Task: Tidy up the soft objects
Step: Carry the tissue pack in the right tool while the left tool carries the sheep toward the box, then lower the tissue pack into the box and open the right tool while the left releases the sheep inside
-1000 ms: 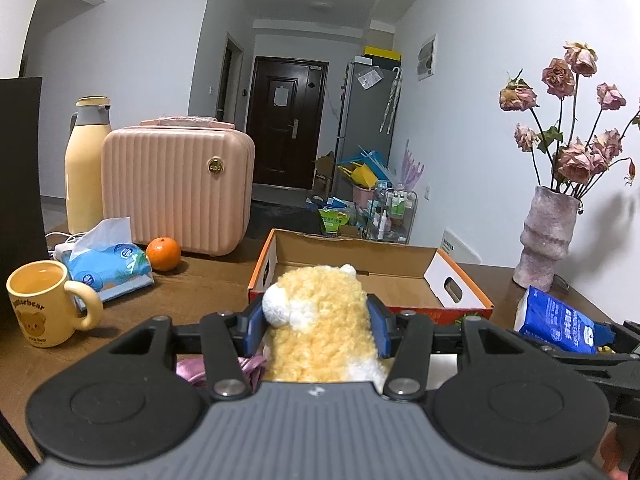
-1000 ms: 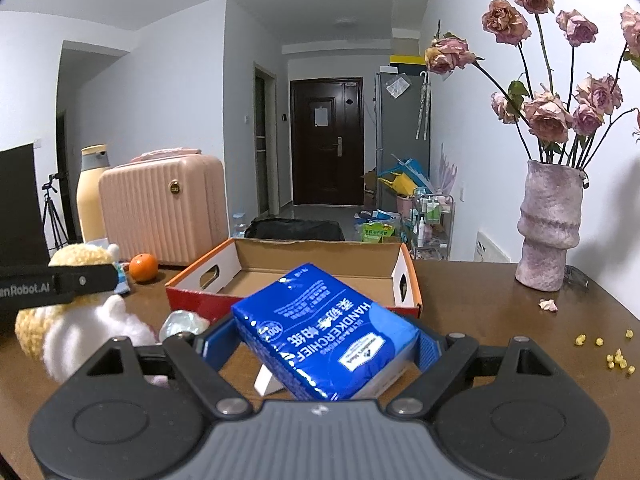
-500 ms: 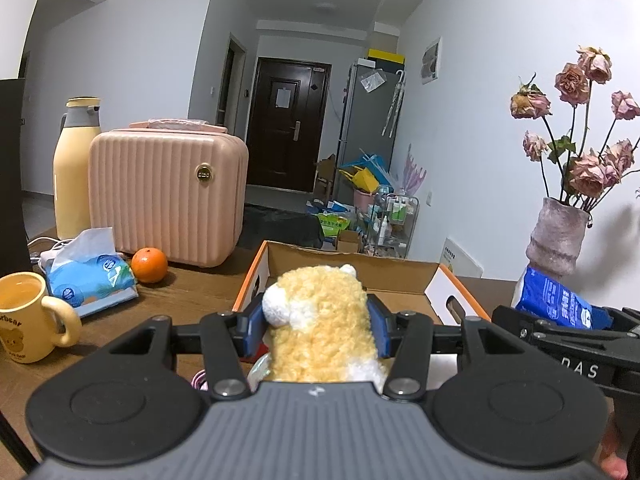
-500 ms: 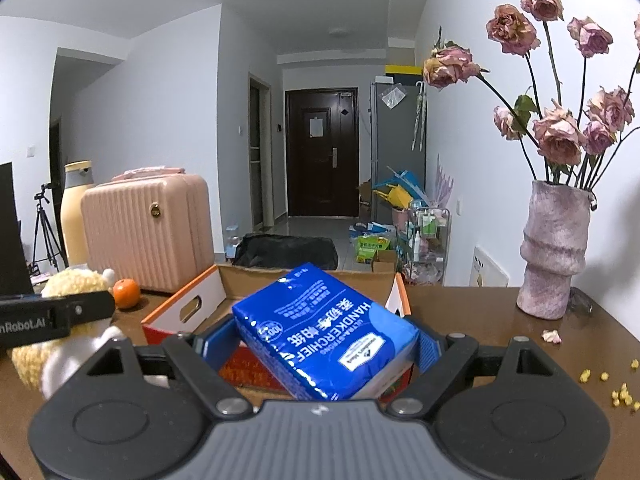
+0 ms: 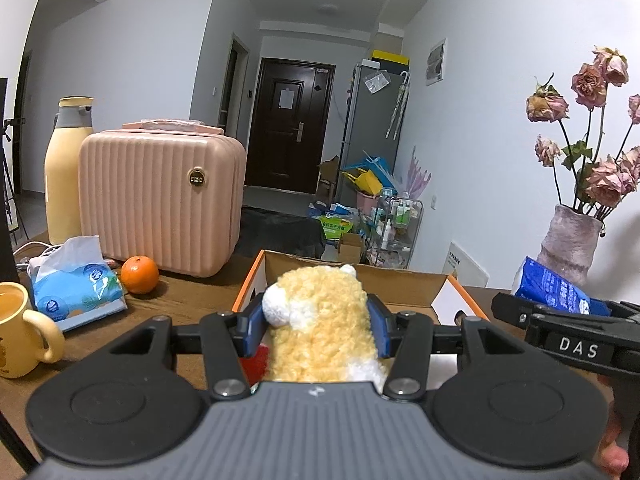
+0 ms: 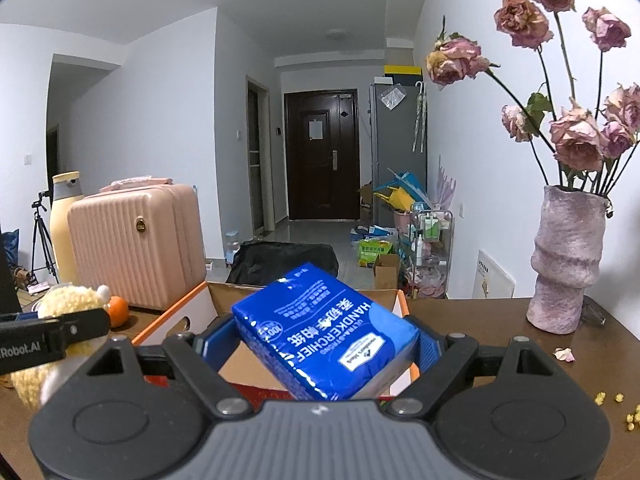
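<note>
Both tongs have carried their loads forward to the cardboard box (image 6: 192,312) at the table's far edge: the right gripper (image 6: 324,344) clamps the blue handkerchief pack (image 6: 320,332) over its near wall, the left gripper (image 5: 316,326) squeezes the yellow plush toy (image 5: 320,316) alongside. Dropping both in seems next.

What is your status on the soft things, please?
Left tool shut on plush toy. Right tool shut on tissue pack. Box ahead, nothing blocking.

Both wrist views face the hallway; share cardboard box (image 5: 352,280).
</note>
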Tool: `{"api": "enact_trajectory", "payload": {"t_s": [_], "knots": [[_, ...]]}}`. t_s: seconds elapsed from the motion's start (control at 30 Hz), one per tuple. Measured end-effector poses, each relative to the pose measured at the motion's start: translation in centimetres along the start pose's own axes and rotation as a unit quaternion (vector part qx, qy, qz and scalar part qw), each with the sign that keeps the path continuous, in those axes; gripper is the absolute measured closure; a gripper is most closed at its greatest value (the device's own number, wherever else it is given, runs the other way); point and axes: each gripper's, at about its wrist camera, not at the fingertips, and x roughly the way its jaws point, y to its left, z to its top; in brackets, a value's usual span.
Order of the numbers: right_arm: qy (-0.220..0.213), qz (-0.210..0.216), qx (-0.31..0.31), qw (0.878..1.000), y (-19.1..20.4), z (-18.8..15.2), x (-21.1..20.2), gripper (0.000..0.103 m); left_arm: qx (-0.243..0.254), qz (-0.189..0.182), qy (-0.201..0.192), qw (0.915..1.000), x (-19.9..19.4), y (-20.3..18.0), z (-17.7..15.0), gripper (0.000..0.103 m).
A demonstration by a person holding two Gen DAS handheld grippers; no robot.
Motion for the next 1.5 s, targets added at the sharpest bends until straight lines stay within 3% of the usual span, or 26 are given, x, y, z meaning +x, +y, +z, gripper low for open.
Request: {"api": "enact_trajectory", "payload": {"t_s": [0.9, 1.5], "knots": [[0.032, -0.002, -0.008, 0.999, -1.3, 2.0, 8.8, 0.017, -0.006, 0.018, -0.006, 0.9998, 8.8, -0.2, 3.3, 0.051], [0.086, -0.004, -0.001, 0.996, -2.4, 0.5, 14.4, 0.017, -0.015, 0.042, 0.008, 0.9990, 14.0, -0.3, 4.2, 0.051]]}}
